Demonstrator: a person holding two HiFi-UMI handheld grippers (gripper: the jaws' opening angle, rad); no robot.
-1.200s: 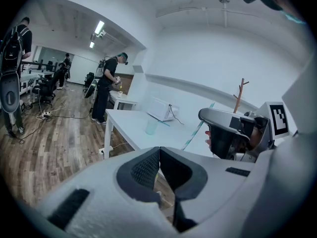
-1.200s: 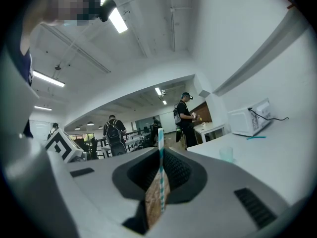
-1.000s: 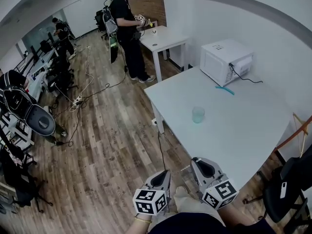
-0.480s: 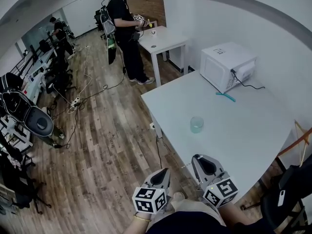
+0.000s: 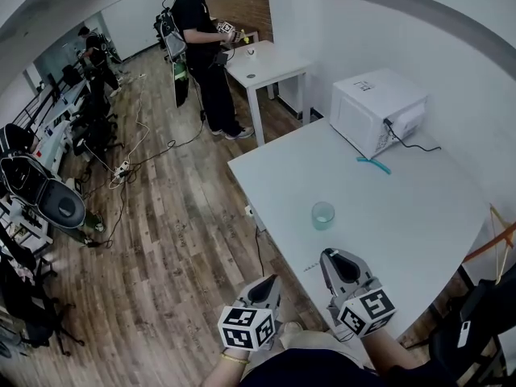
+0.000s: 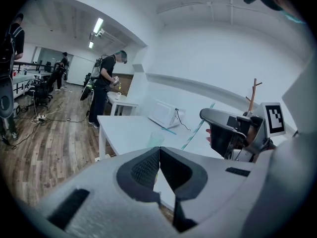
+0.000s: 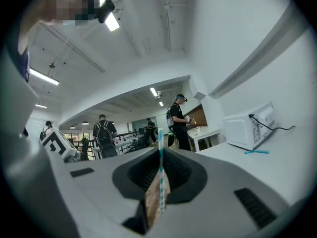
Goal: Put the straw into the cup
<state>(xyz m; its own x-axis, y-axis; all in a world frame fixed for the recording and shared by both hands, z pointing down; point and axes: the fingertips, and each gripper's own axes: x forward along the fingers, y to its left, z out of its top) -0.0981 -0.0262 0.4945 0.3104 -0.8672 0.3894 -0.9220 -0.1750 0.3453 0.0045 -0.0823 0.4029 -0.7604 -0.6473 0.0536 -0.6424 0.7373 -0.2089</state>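
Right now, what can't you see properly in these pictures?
Cup: head view, too small to tell what's inside.
Straw: right gripper view, its lower end is hidden between the closed jaws of the right gripper.
Teal thing beside the microwave: head view, too small to name.

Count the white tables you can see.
2. One near table holds the microwave and cup; a smaller table stands beside the standing person. Others may be hidden.
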